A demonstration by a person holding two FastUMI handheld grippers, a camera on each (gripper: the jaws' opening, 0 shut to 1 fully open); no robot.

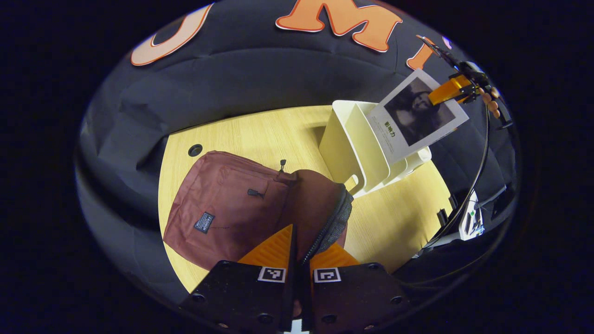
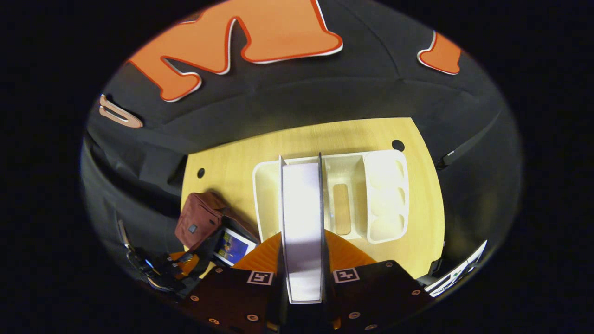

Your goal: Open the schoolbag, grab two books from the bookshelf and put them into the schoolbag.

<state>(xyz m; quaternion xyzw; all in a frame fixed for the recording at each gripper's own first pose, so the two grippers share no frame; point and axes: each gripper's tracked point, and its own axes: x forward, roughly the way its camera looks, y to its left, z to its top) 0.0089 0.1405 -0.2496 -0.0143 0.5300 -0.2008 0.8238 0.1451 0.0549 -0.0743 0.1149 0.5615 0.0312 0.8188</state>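
Fingers of my left gripper (image 1: 297, 253) sit pressed together on the zipper edge of the schoolbag (image 1: 222, 208), pinching the rim of its opening so the mouth stays lifted. The bag lies on the wooden table (image 1: 260, 134), dark red, its front pocket toward the far side.

My right gripper (image 2: 301, 260) is clamped on a book (image 2: 301, 218), one orange finger on each cover, the pale page edge running straight out ahead of me. Beyond it stands the white bookshelf (image 2: 385, 195), just past the book's far end, so I judge the book has been lifted clear of its slot. From the left gripper view the same book (image 1: 417, 116) hangs in the air above the shelf (image 1: 352, 144), cover facing out, with the right gripper (image 1: 452, 89) on its upper corner and a hand behind it.

The grip is near one corner, so the book could swing or slip as I carry it across. The bag's mouth looks narrow; if my left pinch lets go, the opening may collapse before the book arrives.

The right gripper view shows something with a blue cover (image 2: 232, 246) at the bag's mouth, possibly a first book, and the shelf's empty compartments. The left gripper view shows the held book's cover instead.
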